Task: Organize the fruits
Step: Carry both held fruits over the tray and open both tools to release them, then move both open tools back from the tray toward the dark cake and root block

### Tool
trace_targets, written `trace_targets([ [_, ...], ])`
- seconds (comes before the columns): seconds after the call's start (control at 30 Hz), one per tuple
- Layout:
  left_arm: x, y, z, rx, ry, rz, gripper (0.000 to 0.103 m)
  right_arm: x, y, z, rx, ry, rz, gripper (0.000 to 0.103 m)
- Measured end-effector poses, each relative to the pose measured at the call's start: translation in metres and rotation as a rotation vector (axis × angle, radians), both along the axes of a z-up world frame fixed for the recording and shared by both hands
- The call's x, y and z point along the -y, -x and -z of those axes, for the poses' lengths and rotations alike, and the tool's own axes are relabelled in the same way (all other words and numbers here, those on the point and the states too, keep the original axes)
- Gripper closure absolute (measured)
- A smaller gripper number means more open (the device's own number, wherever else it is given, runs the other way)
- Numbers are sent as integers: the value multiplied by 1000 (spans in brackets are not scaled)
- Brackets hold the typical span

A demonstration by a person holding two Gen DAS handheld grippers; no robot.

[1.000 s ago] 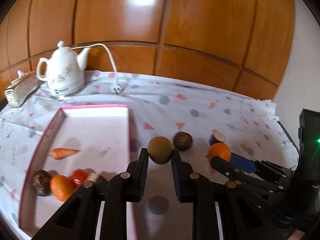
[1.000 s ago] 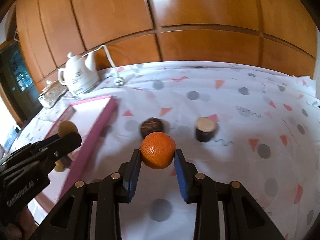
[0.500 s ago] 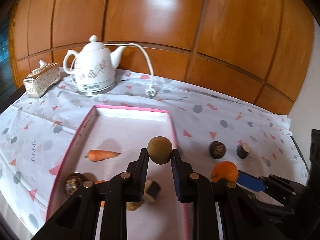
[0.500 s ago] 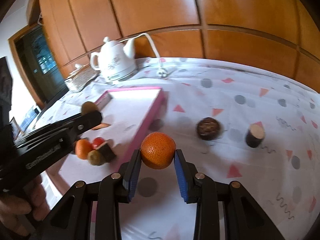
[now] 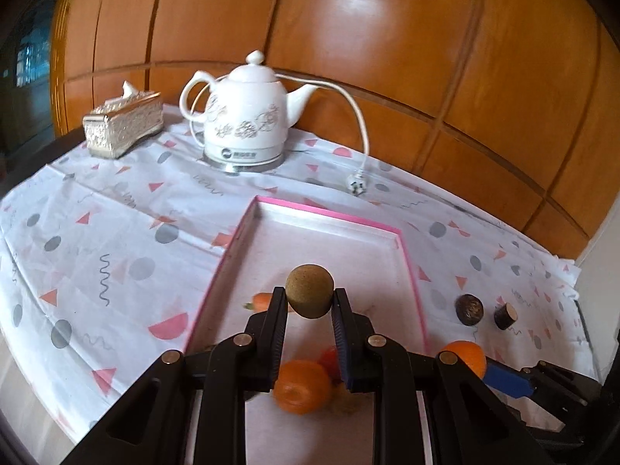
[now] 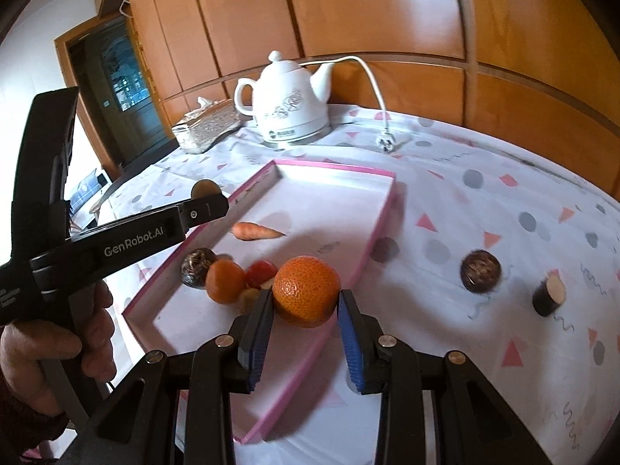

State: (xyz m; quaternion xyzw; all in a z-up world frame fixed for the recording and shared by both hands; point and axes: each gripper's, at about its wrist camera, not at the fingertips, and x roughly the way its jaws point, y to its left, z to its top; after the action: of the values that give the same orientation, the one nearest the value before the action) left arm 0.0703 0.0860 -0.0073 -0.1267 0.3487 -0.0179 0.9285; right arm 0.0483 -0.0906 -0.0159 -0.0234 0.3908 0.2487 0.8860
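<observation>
My left gripper (image 5: 309, 302) is shut on a round brown-green fruit (image 5: 309, 290) and holds it above the pink-rimmed tray (image 5: 329, 215). My right gripper (image 6: 306, 302) is shut on an orange (image 6: 306, 290) above the tray's near right rim (image 6: 372, 240). In the tray lie a carrot (image 6: 255, 231), a second orange (image 6: 224, 281), a red fruit (image 6: 261, 273) and a dark round fruit (image 6: 195, 267). The left gripper (image 6: 201, 201) also shows in the right wrist view. A dark round fruit (image 6: 480, 270) and a cut dark piece (image 6: 548, 296) lie on the cloth.
A white kettle (image 5: 248, 116) with its cord and plug (image 5: 356, 184) stands at the back. A tissue box (image 5: 124, 124) sits left of it. A wooden wall panel (image 5: 348, 38) runs behind the table. The patterned cloth (image 5: 97, 252) covers the table.
Both grippers have moved left over the tray with their fruits still held. The kettle and tissue box look nearer.
</observation>
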Motion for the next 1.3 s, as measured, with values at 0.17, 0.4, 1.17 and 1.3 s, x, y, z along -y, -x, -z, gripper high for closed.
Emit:
trace_targets([
  [0.17, -14, -7, 1, -15, 15, -14, 80, -15, -12, 4, -16, 19, 5, 69],
  [0.4, -9, -18, 5, -42, 7, 29, 80, -24, -27, 2, -21, 12, 11, 69],
  [1.17, 11, 0, 14, -59, -69, -53, 38, -23, -26, 10, -11, 15, 82, 64],
  [1.3, 15, 9, 11, -46, -64, -55, 36, -17, -17, 7, 12, 22, 106, 58],
])
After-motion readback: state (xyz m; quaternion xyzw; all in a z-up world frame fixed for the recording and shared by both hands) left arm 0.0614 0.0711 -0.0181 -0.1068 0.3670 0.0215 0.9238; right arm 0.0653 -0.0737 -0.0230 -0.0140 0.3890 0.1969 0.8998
